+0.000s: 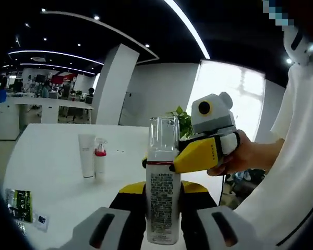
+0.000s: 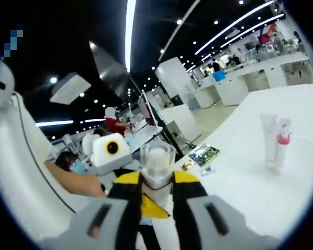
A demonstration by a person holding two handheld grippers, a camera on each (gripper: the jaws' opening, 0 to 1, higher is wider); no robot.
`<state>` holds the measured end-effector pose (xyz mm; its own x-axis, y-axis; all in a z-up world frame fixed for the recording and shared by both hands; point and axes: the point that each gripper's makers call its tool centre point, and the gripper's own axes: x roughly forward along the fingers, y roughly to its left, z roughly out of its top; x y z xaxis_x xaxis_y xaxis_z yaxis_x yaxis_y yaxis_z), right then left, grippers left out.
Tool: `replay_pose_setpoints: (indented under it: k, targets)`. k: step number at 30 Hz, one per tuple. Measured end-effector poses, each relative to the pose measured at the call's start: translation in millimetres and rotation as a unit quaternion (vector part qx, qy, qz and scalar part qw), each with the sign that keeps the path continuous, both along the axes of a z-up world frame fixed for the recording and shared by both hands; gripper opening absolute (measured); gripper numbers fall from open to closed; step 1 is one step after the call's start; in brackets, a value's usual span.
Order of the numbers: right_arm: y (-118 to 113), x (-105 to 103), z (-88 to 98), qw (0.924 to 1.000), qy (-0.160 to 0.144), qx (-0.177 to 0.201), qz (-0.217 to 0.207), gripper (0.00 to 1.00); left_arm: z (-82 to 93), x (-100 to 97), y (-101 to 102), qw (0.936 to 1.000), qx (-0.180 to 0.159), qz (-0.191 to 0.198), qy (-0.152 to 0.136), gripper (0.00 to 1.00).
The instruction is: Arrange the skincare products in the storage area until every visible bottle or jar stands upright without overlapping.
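Your left gripper [image 1: 161, 229] is closed around the spray bottle [image 1: 163, 203], held upright above the white table [image 1: 47, 151]. Your right gripper [image 2: 155, 211] clamps its clear cap [image 2: 157, 162] (jaws narrow). Beyond the bottle stand a white tube [image 1: 86, 155] and a red-collared pump bottle [image 1: 100, 159].

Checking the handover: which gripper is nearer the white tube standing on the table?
Hard to separate. Both the left gripper and right gripper are closed on the clear-capped bottle, well away from the white tube, which stands beside the red-collared pump bottle.
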<state>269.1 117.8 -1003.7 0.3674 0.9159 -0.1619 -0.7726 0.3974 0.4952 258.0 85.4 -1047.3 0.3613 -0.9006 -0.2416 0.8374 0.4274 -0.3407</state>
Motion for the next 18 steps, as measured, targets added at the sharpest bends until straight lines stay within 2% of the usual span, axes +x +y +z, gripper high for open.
replay_pose_setpoints:
  k: [5,8,13,18]
  targets:
    - [3.0,0.8,-8.9,0.9994,-0.016,-0.03,0.007,0.19,-8.1,0.1,3.8,0.9999,0.011,0.007,0.0,0.24]
    - [4.7,3.4,-12.6,0.9985,-0.026,-0.047,0.01,0.19,-18.3,1.3,11.6,0.9993,0.026,0.022,0.015,0.24]
    - [1.2,16.7,-17.0,0.9975,-0.038,-0.059,0.003,0.19,-26.7,3.2,29.5,0.9971,0.03,0.053,0.045,0.24]
    - [-8.7,39.4,-31.4,0.9944,-0.057,-0.088,-0.016,0.2,-28.1,0.2,44.0,0.9954,0.028,0.071,0.058,0.24]
